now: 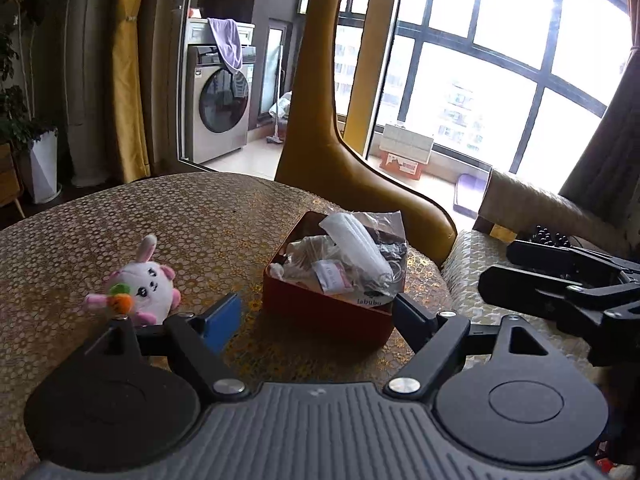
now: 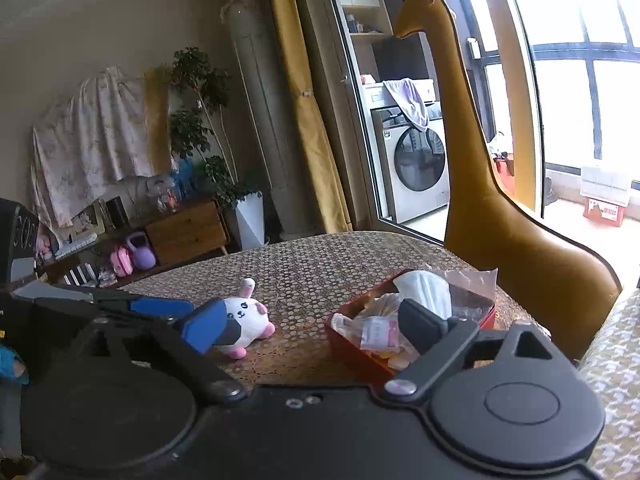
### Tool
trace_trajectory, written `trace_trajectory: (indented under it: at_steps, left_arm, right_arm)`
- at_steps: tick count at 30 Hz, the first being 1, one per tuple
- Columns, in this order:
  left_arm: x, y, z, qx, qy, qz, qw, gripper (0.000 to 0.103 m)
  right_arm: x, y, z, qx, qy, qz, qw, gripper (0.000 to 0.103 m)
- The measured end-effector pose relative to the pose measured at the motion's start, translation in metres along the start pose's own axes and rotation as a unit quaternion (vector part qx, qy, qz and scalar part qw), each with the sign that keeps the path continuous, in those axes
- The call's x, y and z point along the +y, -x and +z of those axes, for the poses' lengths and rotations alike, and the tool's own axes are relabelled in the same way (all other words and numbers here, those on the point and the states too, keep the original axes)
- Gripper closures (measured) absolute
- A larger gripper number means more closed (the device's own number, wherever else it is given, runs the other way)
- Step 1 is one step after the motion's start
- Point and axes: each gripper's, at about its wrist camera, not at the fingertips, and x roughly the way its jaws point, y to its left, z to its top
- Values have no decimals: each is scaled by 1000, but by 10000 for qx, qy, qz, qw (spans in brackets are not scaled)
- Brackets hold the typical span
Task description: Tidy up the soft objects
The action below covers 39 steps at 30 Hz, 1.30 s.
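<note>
Both tongs (image 1: 316,312) gape; bunny (image 1: 144,288) lies left, untouched.

Black left claw (image 1: 316,312), blue pad, silver screws, ribbed grey base

Beyond the tabletop (image 1: 168,216) with its gold honeycomb cloth, we see a tall mustard-yellow giraffe figure (image 2: 472,184) standing by the glass door. Behind it, a washing machine (image 1: 218,104) has a purple cloth (image 1: 229,42) draped over it. We also spot a potted plant (image 2: 200,128) beside a wooden cabinet (image 2: 186,228).
</note>
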Motion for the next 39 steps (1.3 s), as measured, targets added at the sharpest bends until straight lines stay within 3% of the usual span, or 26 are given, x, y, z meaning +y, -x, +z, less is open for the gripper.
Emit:
trace_trajectory:
  at_steps: [7, 10, 20, 39]
  left_arm:
    - [-2, 22, -13, -297, 14, 6, 9996, 13]
    - [-3, 30, -17, -409, 105, -84, 9991, 0]
    - [-14, 34, -29, -452, 100, -225, 9987, 0]
    - [-21, 41, -36, -630, -20, 43, 9980, 0]
  right_arm:
    - [3, 13, -16, -225, 26, -175, 9996, 0]
    - [2, 18, -22, -324, 75, -274, 9991, 0]
    - [10, 34, -35, -689, 262, -669, 9950, 0]
    - [13, 31, -38, -631, 358, -772, 9944, 0]
